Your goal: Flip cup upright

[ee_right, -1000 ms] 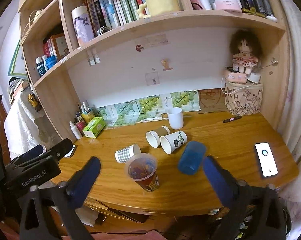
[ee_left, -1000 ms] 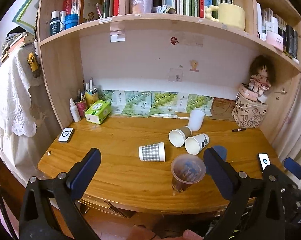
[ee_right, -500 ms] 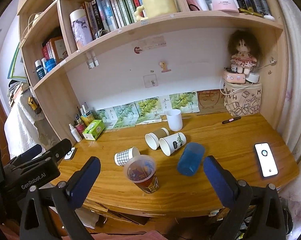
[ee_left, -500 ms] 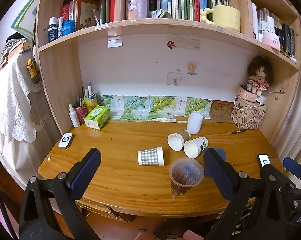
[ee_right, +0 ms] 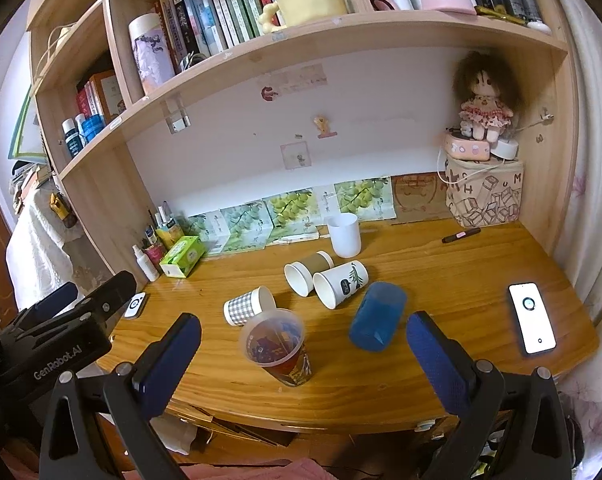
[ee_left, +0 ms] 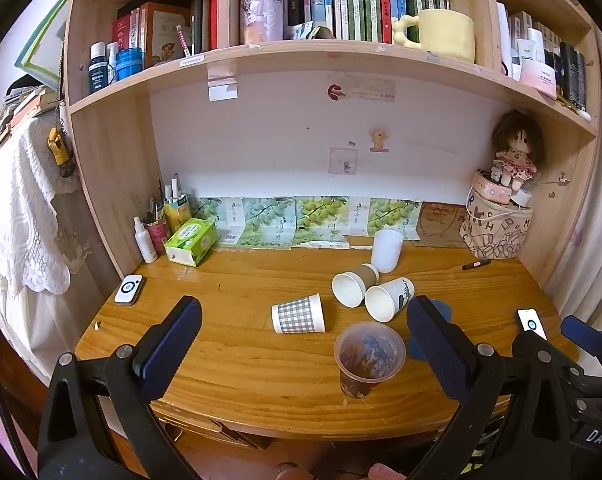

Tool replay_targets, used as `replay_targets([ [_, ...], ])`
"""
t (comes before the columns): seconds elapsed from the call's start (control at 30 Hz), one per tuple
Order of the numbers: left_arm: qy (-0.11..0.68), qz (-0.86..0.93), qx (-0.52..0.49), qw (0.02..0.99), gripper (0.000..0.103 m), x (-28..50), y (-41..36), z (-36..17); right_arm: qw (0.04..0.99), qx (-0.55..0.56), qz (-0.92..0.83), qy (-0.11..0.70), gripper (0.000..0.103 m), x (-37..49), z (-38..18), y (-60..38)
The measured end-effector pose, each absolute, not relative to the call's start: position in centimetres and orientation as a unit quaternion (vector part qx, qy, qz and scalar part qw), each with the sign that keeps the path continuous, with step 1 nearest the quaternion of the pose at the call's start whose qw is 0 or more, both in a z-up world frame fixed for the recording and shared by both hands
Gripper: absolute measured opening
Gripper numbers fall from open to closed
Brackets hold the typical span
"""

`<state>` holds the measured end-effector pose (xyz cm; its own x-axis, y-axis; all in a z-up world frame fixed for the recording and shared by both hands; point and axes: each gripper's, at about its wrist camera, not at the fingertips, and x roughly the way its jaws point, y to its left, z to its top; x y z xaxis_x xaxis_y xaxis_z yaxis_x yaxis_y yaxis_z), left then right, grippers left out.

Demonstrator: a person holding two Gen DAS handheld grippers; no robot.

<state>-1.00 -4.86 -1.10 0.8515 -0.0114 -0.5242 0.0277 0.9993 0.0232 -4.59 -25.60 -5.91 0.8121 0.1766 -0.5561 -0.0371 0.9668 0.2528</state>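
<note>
Your desk (ee_right: 441, 280) fills the frame centre; both the left gripper (ee_left: 301, 334) and right gripper (ee_right: 303, 346) stand spread wide, empty. The blue cup (ee_right: 377, 316) lies tipped at centre right, probably light, smooth plastic: grip across its side wall. The checked cup (ee_right: 247, 306) likely crushes easily

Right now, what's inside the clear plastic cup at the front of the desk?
The upright clear plastic cup shows only a dark printed pattern through its wall; whether it holds anything, I cannot tell. Its bottom is hidden.
</note>
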Motion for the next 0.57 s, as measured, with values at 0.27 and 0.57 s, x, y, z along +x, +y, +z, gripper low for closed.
replay_targets([
  [0.27, 0.273, -0.011, 0.016, 0.962, 0.103, -0.93, -4.99, -1.08, 0.944, 0.116, 0.056, 0.304, 0.103, -4.49, -6.01, -25.59],
  [0.57, 0.275, -0.011, 0.014, 0.961, 0.103, -1.17, -4.89, -1.25, 0.943, 0.113, 0.060, 0.308, 0.103, -4.58, -6.17, -25.40],
])
